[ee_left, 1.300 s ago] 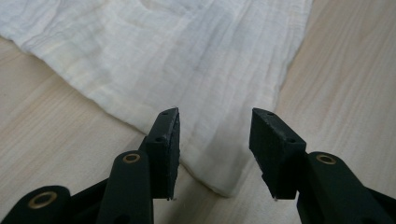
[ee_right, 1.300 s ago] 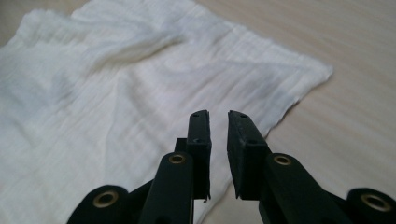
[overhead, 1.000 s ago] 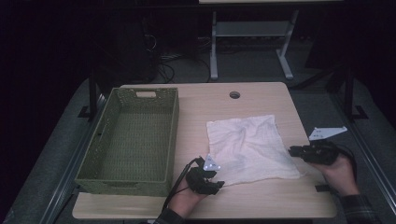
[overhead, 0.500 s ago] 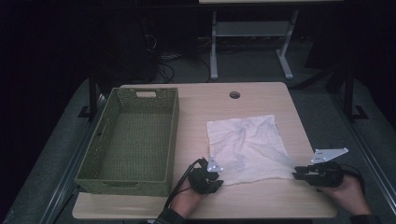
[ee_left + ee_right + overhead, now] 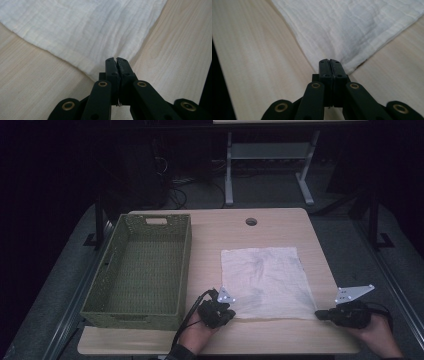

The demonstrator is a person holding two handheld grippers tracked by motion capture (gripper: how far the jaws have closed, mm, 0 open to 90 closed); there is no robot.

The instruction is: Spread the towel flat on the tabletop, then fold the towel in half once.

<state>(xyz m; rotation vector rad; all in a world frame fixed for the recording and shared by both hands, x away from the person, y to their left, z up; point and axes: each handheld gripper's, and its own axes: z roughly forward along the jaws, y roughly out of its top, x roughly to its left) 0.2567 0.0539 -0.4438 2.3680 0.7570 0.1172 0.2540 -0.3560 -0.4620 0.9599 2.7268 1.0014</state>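
A white cloth (image 5: 265,282) lies spread flat on the right half of the wooden table (image 5: 210,240). My left gripper (image 5: 231,313) is shut on the cloth's near left corner; in the left gripper view the cloth (image 5: 82,32) runs out from my closed left gripper (image 5: 116,60). My right gripper (image 5: 318,315) is shut on the near right corner; in the right gripper view the cloth (image 5: 352,25) spreads away from my closed right gripper (image 5: 329,61). Both hands rest near the table's front edge.
A green woven basket (image 5: 142,270) stands empty on the left half of the table, close to my left hand. A round cable hole (image 5: 251,221) sits near the far edge. Beyond the table are a white metal frame (image 5: 270,160) and floor cables.
The right gripper has drawn its corner toward the front right, and the crumpled cloth is now stretched flat into a rectangle. The left gripper has kept its place.
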